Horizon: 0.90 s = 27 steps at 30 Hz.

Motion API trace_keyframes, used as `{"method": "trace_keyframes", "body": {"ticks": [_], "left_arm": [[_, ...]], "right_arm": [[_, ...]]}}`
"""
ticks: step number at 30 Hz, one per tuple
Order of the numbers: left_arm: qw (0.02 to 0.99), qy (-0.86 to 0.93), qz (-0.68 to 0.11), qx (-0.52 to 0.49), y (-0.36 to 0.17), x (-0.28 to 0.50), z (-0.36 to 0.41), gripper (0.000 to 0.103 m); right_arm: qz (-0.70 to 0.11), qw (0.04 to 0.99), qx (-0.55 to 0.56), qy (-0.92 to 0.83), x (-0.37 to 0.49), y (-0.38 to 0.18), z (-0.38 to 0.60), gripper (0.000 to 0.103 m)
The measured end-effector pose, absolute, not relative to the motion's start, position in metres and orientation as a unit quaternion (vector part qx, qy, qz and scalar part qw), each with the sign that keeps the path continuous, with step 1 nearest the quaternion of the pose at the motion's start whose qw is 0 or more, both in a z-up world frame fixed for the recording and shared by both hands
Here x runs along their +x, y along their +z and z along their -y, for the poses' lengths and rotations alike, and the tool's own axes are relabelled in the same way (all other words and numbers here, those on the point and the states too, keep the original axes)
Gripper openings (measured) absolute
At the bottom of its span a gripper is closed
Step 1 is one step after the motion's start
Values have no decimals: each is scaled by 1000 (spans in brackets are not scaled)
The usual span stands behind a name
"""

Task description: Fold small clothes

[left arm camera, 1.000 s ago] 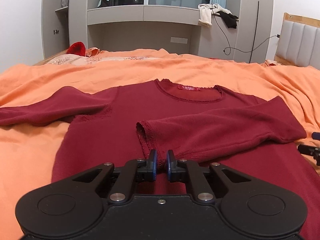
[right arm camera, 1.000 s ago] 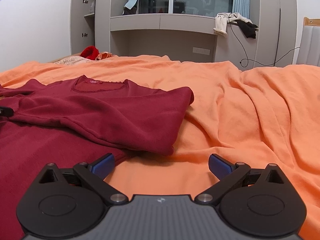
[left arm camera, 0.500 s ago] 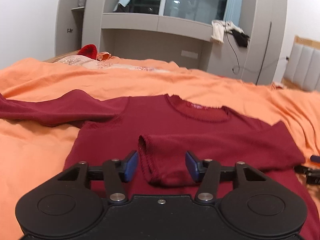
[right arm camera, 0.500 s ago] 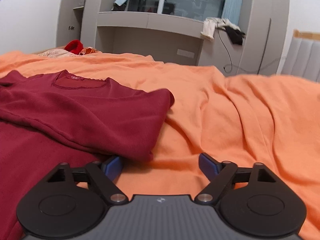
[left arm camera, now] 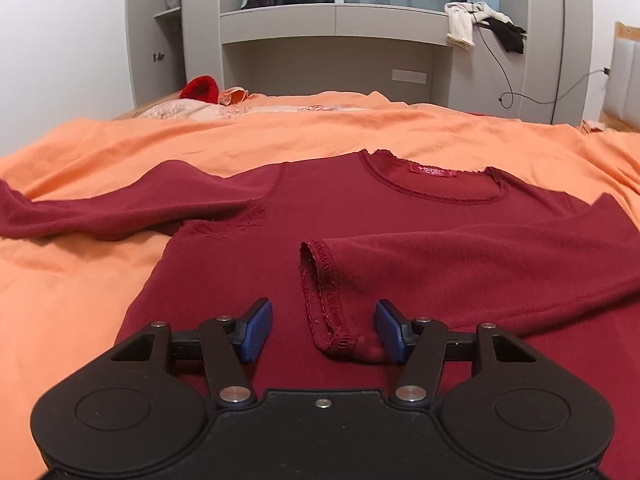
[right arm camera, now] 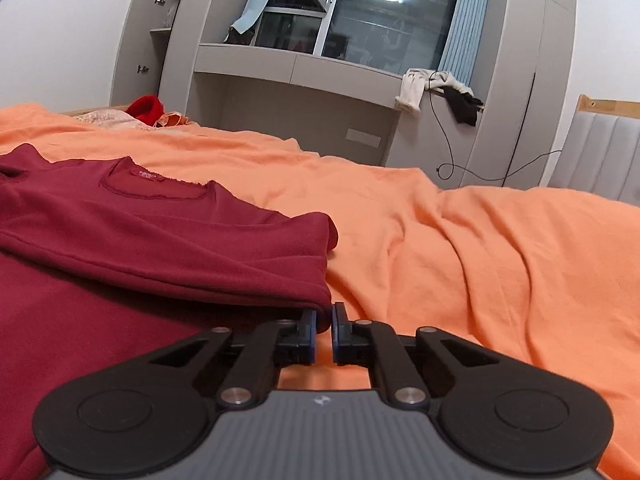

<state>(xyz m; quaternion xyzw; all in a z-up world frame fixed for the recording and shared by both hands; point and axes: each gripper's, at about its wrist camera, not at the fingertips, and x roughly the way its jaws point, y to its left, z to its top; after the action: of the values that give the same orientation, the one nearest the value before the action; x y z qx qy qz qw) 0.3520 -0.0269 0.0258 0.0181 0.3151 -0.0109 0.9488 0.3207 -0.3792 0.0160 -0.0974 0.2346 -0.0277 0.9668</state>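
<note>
A dark red long-sleeved top lies spread face up on a bed covered with an orange sheet, neckline and pink label on the far side from both tools. The left gripper hovers low over the garment with its blue-padded jaws apart and opening; the cuff of the sleeve folded across the chest lies between them, its hem close against the right-hand pad, not pinched. The other sleeve trails out to the left of those jaws onto the sheet. The right gripper has its jaws pressed together at the garment's folded side edge; red cloth lies just ahead of the tips, though whether any is caught cannot be told. Rumpled orange sheet stretches to the right of them. Beyond the bed stand grey cabinets and a dark window.
</note>
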Motion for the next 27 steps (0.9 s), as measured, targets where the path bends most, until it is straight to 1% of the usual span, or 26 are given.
{"method": "trace_keyframes", "body": {"ticks": [5, 6, 7, 8, 9, 10, 12, 13, 14, 15, 16, 19, 20, 22, 24, 27], "left_arm": [[948, -20, -315, 32, 27, 346, 29, 60], [948, -21, -315, 35, 27, 346, 29, 60], [948, -22, -315, 37, 27, 345, 29, 60], [948, -22, -315, 39, 27, 345, 30, 60], [948, -23, -315, 39, 27, 345, 29, 61], [948, -23, -316, 38, 27, 345, 29, 61], [948, -22, -317, 35, 27, 345, 28, 63], [948, -22, -317, 35, 27, 345, 29, 65], [948, -21, -317, 36, 27, 345, 29, 66], [947, -20, -317, 37, 27, 346, 29, 69], [948, -20, -317, 37, 28, 346, 30, 73], [948, -18, -315, 38, 28, 345, 30, 83], [948, -18, -315, 37, 28, 345, 30, 83], [947, -18, -317, 36, 28, 346, 30, 84], [947, -19, -318, 35, 28, 346, 29, 85], [947, -21, -320, 32, 29, 346, 28, 86]], "right_arm": [[-272, 959, -75, -11, 326, 10, 384, 8], [-271, 960, -70, -10, 324, 11, 386, 11], [-270, 961, -64, -10, 322, 14, 388, 19], [-267, 962, -58, -10, 320, 18, 390, 24], [-263, 963, -54, -12, 318, 21, 392, 37], [-258, 965, -51, -16, 316, 25, 395, 46], [-249, 967, -47, -21, 314, 31, 400, 53], [-244, 968, -43, -24, 314, 34, 402, 61], [-240, 970, -39, -27, 314, 37, 405, 65], [-236, 971, -36, -30, 314, 39, 407, 72], [-231, 972, -34, -34, 315, 41, 408, 76], [-228, 972, -36, -40, 322, 44, 408, 81], [-227, 972, -35, -40, 323, 46, 408, 83], [-228, 972, -36, -37, 323, 49, 409, 91], [-236, 970, -50, -24, 321, 54, 410, 95], [-226, 972, -68, -24, 312, 61, 412, 102]]}}
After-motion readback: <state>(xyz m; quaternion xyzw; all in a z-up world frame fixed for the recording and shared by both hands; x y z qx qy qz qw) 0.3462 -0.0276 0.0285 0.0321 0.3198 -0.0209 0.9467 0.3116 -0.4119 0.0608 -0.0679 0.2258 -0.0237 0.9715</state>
